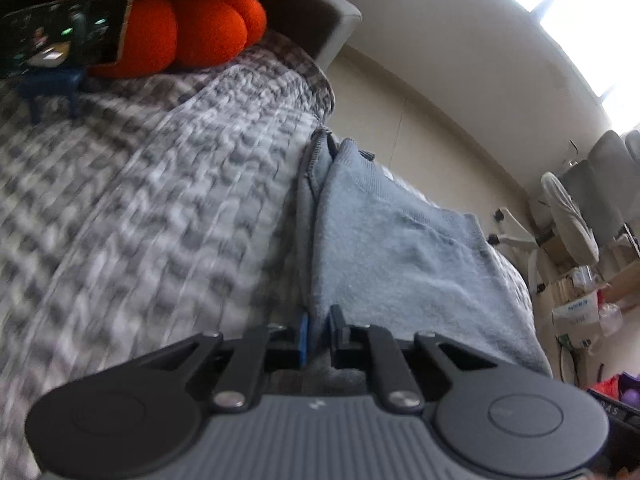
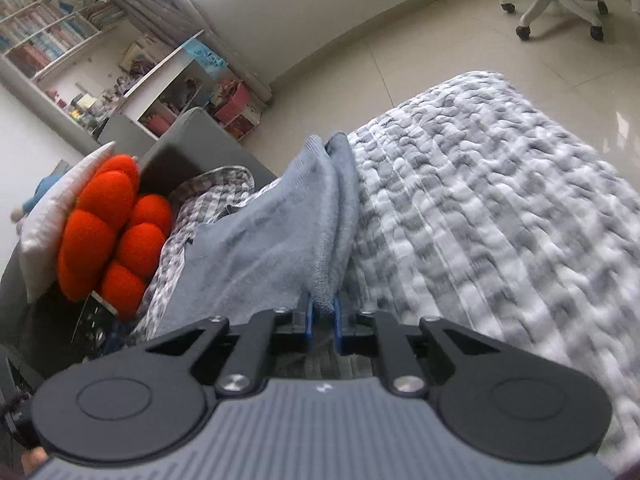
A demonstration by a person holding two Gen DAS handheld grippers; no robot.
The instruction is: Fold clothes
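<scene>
Left wrist view: the left gripper pinches an edge of the pale blue garment over the grey checked bedspread. The right gripper is clamped on that cloth too, near the orange cushion.

Blurred and cut-off parts

The checked blanket is smeared at left; the phone is cropped at upper left, and the office chair at upper right.
</scene>
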